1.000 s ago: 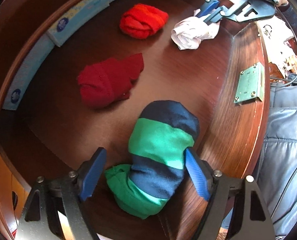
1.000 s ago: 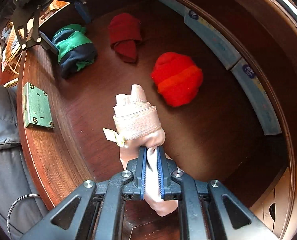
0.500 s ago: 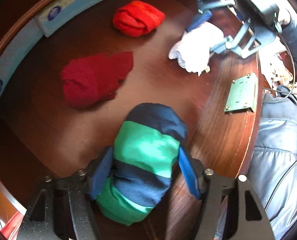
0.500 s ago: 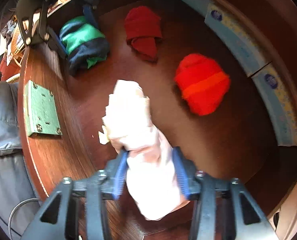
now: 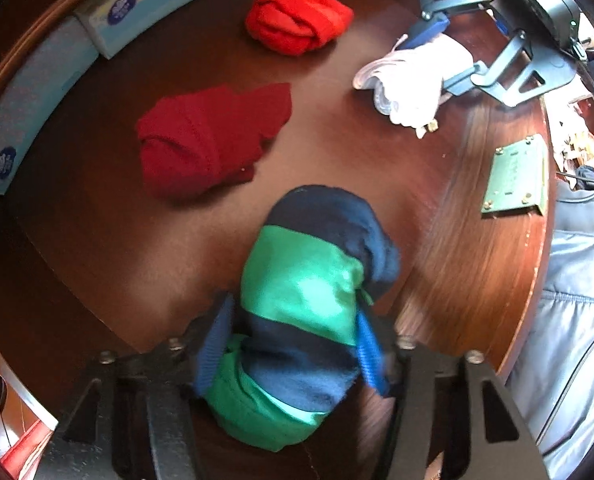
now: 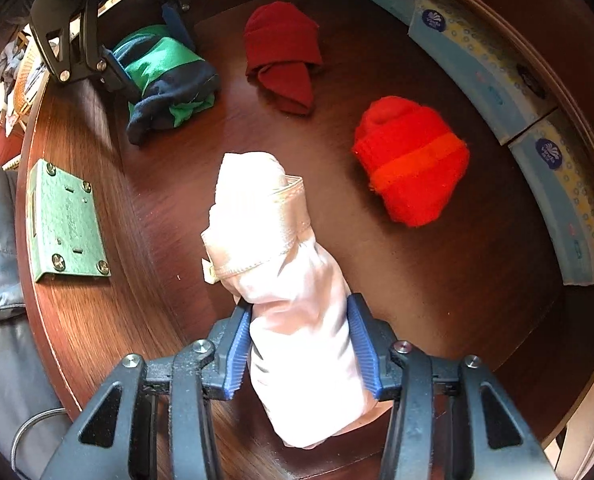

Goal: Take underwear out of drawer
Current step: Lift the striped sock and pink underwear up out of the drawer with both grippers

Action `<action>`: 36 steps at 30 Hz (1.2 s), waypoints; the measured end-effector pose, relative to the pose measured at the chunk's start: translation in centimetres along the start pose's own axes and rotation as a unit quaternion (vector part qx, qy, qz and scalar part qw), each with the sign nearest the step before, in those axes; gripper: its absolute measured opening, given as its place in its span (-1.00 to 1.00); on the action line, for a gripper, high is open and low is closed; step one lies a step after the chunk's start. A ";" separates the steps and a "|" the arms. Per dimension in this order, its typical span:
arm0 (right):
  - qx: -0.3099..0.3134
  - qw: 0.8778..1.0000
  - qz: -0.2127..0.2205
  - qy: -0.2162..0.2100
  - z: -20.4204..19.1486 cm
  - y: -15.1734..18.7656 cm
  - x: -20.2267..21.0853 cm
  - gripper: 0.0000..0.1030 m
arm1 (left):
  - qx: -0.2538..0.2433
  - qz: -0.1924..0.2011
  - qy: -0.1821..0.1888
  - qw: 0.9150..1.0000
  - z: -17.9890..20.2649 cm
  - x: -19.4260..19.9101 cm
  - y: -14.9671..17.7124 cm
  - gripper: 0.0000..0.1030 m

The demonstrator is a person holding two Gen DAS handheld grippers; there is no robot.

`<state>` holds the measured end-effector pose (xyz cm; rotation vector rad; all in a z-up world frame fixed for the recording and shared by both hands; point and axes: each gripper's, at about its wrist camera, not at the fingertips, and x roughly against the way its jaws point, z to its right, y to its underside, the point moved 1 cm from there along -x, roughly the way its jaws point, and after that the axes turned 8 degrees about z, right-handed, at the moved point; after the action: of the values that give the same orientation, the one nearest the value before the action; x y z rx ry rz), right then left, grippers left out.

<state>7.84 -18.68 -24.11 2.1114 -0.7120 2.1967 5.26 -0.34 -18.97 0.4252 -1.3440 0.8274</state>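
Both grippers point down into the open wooden drawer point(image 5: 477, 264), each with a rolled piece of underwear between its blue pads. The left gripper point(image 5: 293, 344) has just been closing its jaws, and in its own view the pads now press into both flanks of the green-and-navy striped roll point(image 5: 309, 292), pinching it in at the waist, so it is grasping that roll, which lies near the drawer's front wall at about six o'clock in that view. The right gripper point(image 6: 301, 344) has likewise just been narrowing its jaws; its pads sit against the two sides of the pale pink roll point(image 6: 285, 272), clamping its lower half, while the banded upper end sticks out ahead of the fingers toward twelve o'clock. In the right wrist view the striped roll lies up at ten o'clock from the pink one, with the left gripper over it. Two more rolls lie loose on the drawer floor: a dark red roll point(image 5: 209, 144) at about eleven o'clock from the striped one, well apart from it, and a bright orange-red roll point(image 5: 297, 18) farther back toward twelve o'clock. Pale blue tissue boxes point(image 6: 477, 56) line the back wall. A green metal lock plate point(image 6: 65, 224) is screwed to the inside of the front wall, and a person's grey padded jacket point(image 5: 577, 320) shows just beyond that wall.
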 end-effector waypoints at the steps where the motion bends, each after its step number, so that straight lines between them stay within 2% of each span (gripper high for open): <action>1: -0.003 1.000 0.002 -0.001 -0.2 -0.1 0.1 -0.24 | 0.000 0.005 0.000 1.000 0.4 0.3 0.2 -0.23; 3: -0.010 1.000 0.010 0.001 -0.6 0.3 0.3 -0.35 | 0.001 0.020 -0.015 1.000 0.3 0.9 0.5 -0.37; 5: -0.021 0.999 0.025 0.005 -0.7 0.4 0.8 -0.41 | 0.008 0.039 -0.021 0.999 0.5 1.4 0.7 -0.43; 12: -0.065 0.994 0.085 0.008 -0.9 0.9 2.8 -0.47 | 0.025 0.098 -0.046 0.994 2.3 2.5 2.2 -0.51; 20: -0.085 0.988 0.131 0.013 -1.1 1.8 5.1 -0.53 | 0.046 0.162 -0.079 0.983 3.3 5.6 3.8 -0.56; 26: -0.098 0.980 0.170 0.021 -0.7 2.8 6.9 -0.53 | 0.059 0.201 -0.131 0.969 4.4 7.4 5.7 -0.57; 32: -0.119 0.969 0.214 0.012 -0.8 3.7 9.9 -0.53 | 0.099 0.242 -0.152 0.953 3.1 8.8 6.6 -0.57; 36: -0.127 0.963 0.236 0.012 -0.8 4.4 11.0 -0.53 | 0.122 0.266 -0.146 0.945 3.2 9.5 7.4 -0.57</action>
<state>4.68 -25.60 -15.03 1.9336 -1.5389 2.1621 -2.24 4.91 -10.52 0.3902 -1.6706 1.4337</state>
